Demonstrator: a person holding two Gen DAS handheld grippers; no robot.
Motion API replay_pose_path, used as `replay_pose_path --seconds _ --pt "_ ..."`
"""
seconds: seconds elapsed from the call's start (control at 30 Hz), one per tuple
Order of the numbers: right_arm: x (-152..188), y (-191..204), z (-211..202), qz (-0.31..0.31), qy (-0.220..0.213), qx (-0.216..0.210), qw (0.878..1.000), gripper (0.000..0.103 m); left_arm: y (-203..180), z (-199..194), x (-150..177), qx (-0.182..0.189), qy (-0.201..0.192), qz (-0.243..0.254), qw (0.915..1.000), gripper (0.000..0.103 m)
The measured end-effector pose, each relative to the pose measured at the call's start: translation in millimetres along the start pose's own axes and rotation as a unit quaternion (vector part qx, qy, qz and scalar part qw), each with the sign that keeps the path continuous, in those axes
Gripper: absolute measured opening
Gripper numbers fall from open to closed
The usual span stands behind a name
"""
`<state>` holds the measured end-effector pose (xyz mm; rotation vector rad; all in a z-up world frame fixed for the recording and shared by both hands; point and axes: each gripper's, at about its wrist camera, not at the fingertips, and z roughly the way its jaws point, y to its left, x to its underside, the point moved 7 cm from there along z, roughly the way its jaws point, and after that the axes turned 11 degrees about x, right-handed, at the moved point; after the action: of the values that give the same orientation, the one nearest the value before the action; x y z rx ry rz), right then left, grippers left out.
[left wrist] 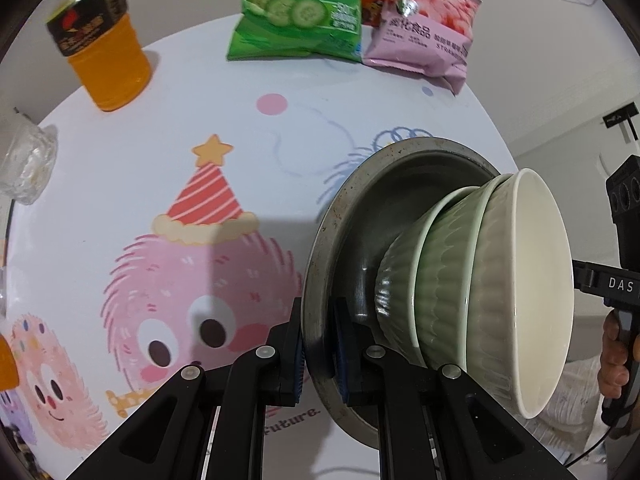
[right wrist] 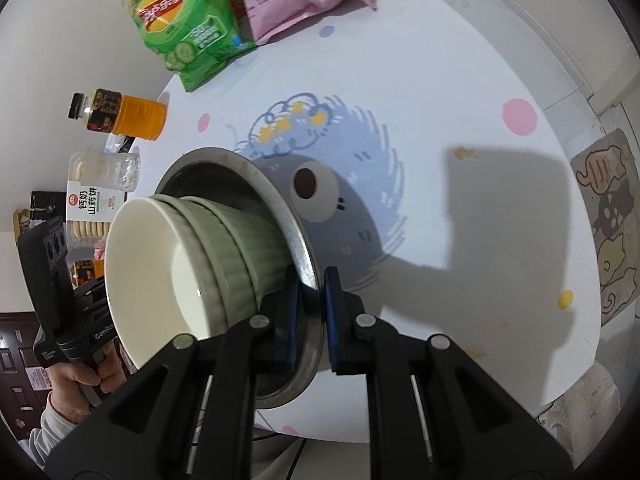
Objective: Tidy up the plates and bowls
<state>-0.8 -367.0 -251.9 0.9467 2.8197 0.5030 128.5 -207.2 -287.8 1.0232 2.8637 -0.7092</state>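
the left tool [left wrist: 318, 350] pinches the rim of the metal plate [left wrist: 340, 216], with the stacked green bowls [left wrist: 460, 280] on the plate just to its right. the right tool [right wrist: 310, 312] pinches the opposite rim, bowls to its left, above the counter [right wrist: 440, 100].

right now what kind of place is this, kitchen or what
Probably a home dining or living area rather than a kitchen: a round table with a cartoon tablecloth, snack bags, a juice bottle, and stacked bowls on a metal plate.
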Motion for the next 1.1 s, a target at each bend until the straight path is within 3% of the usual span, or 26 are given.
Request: replay_pose_path --seconds 0.43,0.87,1.1 --pt "-9 64 5 -0.067 0.006 -0.016 0.998 0.014 54 -54 19 -0.013 -0.057 -0.063 0.9963 0.011" --pt "0 181 43 -0.174 0.038 -0.022 0.984 0.014 144 -110 65 -0.045 -0.117 -0.164 0.9785 0.011" --pt "12 221 60 -0.208 0.053 -0.014 0.977 0.014 171 -124 77 -0.053 -0.129 -0.186 0.9726 0.011"
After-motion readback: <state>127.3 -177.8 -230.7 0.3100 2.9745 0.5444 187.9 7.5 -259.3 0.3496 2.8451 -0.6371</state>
